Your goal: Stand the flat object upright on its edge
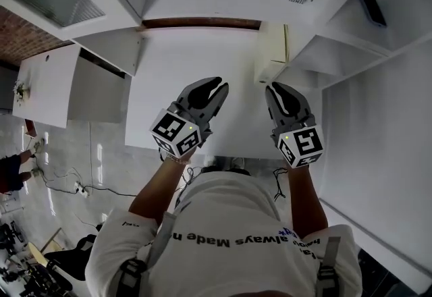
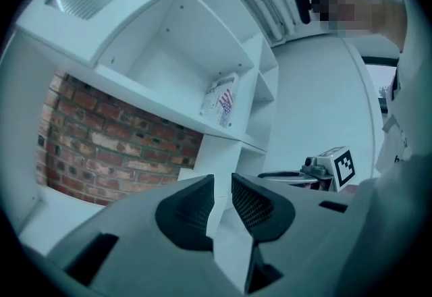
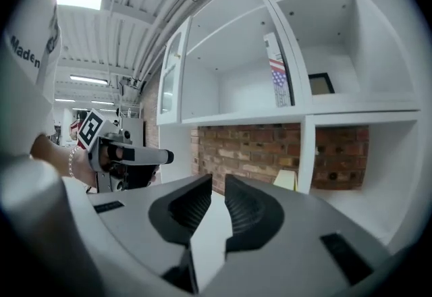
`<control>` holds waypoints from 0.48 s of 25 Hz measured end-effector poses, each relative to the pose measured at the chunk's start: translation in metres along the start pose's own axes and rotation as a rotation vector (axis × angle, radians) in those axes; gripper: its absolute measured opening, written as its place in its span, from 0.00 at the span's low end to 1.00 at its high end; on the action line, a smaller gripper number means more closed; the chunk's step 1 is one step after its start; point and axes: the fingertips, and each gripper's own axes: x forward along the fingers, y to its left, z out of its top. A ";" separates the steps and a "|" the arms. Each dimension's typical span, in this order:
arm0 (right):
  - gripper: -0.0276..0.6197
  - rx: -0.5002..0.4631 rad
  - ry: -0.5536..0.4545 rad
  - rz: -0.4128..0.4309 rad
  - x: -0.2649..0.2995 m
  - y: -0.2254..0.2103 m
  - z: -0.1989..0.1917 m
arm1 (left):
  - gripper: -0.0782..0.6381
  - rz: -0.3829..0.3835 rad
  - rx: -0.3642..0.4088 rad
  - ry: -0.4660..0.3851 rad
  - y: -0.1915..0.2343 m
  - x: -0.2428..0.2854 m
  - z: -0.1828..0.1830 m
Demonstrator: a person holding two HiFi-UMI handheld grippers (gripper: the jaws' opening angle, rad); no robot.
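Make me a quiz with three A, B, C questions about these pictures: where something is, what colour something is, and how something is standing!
1. Where is the flag box?
A on a shelf
B on the floor
C on a chair

2. What colour is the brick wall?
A green
B reddish-brown
C yellow

3. How is the flag box placed?
A lying flat
B upright on its edge
C hanging from a hook

Answers:
1 A, it sits in a white shelf compartment.
2 B, reddish-brown bricks show behind the shelves.
3 B, it stands tall and thin on the shelf board.
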 end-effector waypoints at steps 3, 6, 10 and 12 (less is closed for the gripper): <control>0.13 -0.010 -0.008 0.019 -0.009 0.018 0.023 | 0.21 0.036 0.016 -0.045 -0.005 -0.023 0.020; 0.12 -0.019 -0.017 0.029 -0.018 0.032 0.042 | 0.20 0.064 0.021 -0.070 -0.008 -0.042 0.035; 0.12 -0.024 -0.025 0.044 -0.027 0.043 0.061 | 0.19 0.091 0.007 -0.081 -0.010 -0.060 0.047; 0.12 -0.032 -0.033 0.043 -0.032 0.047 0.069 | 0.19 0.103 0.005 -0.088 -0.012 -0.067 0.053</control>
